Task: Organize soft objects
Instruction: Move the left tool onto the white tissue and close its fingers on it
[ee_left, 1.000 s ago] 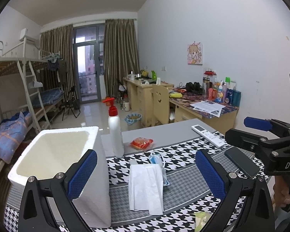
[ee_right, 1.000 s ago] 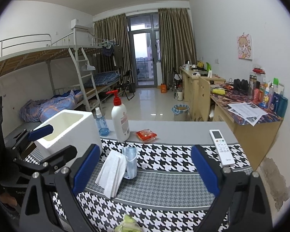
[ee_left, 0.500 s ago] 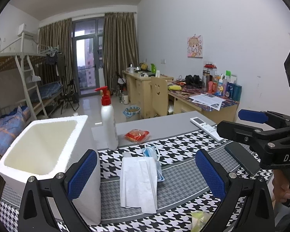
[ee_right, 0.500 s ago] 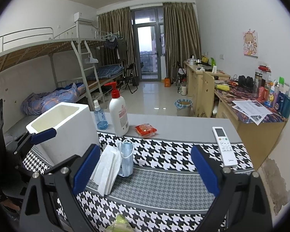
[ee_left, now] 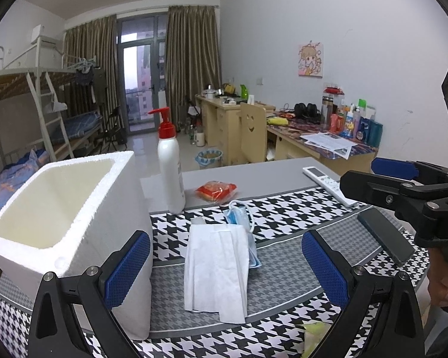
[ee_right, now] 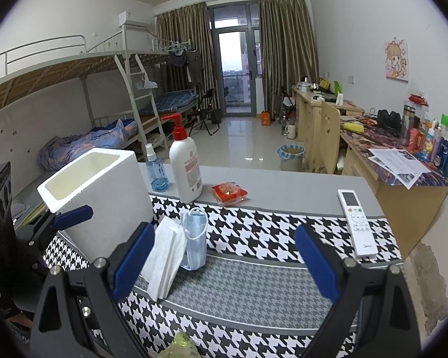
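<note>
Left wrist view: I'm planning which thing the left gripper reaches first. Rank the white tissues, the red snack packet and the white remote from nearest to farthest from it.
1. White tissues, lying between the open fingers of the left gripper, just ahead.
2. Red snack packet, farther back, on the grey strip beside the pump bottle.
3. White remote, far right, near the table's back edge.

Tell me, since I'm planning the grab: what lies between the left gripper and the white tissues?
Only bare houndstooth cloth. In the left wrist view the left gripper hangs open just short of the white tissues, which partly cover the blue masks.
</note>
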